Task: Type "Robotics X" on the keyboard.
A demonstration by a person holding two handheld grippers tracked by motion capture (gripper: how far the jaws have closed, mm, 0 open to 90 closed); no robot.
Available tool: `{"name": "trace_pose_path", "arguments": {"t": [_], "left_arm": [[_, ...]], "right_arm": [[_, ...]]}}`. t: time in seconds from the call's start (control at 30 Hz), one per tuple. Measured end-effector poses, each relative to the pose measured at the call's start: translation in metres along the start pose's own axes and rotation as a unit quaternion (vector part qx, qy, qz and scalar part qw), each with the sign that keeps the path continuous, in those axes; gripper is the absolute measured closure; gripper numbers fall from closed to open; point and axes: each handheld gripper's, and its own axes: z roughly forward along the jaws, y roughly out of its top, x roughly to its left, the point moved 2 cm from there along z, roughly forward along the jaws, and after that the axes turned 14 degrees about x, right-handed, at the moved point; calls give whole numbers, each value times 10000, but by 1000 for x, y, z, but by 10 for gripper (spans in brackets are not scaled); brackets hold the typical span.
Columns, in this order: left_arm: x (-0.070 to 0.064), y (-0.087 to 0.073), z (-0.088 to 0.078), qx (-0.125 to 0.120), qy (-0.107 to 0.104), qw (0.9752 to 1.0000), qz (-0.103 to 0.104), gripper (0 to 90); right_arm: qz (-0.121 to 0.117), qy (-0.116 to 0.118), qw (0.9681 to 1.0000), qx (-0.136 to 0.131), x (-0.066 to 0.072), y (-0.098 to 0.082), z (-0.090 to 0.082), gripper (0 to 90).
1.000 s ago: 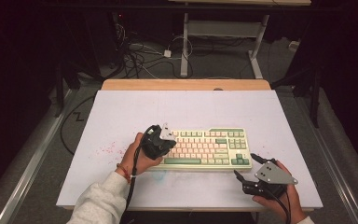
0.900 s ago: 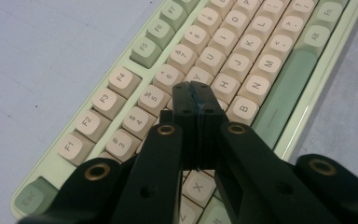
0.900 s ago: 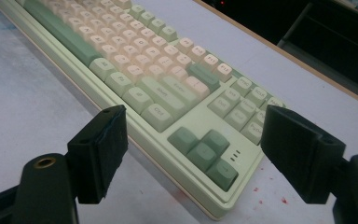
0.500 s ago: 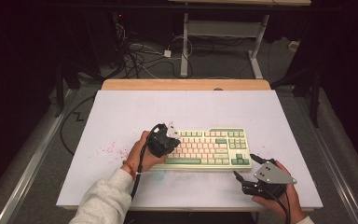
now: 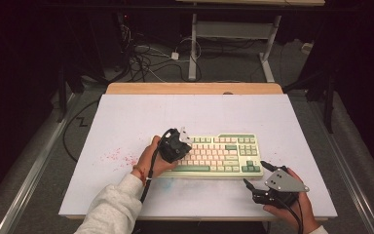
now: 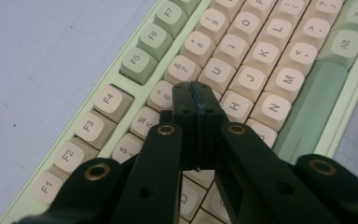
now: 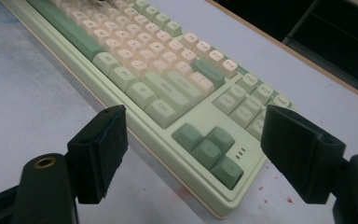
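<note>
A pale green keyboard (image 5: 224, 151) with cream and green keys lies on the white table top (image 5: 199, 112), slightly right of centre. My left gripper (image 5: 177, 146) hangs over the keyboard's left part, with a hand around it. In the left gripper view its jaws are pressed together, and the left gripper (image 6: 196, 98) tip sits just above the number and letter keys (image 6: 261, 56) near the 6 key; nothing is between them. My right gripper (image 5: 254, 174) rests near the keyboard's front right corner. In the right gripper view the right gripper (image 7: 200, 147) stands wide open, facing the arrow keys (image 7: 209, 149).
Pink and red specks (image 5: 113, 157) mark the table left of the keyboard. A wooden strip (image 5: 195, 88) runs along the far edge. Beyond it, cables (image 5: 151, 63) and a desk frame (image 5: 233, 34) stand on the dark floor.
My left gripper has shifted a little to the right, further over the keyboard's left keys. The right gripper has stayed put.
</note>
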Motion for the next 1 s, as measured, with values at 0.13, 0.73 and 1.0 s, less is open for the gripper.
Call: {"name": "trace_pose_path", "arguments": {"t": [0.13,0.73,1.0], "left_arm": [[1,0,2,48,6,10000,3,872],[-1,1,5,161,32,9998,69,871],[2,-1,-1,-10,67,10000,12,862]], "right_arm": [[-3,14,10000,9,0,0,0,236],[-59,31,9999,84,2,-1,2,236],[-54,19,10000,54,1,0,0,236]]}}
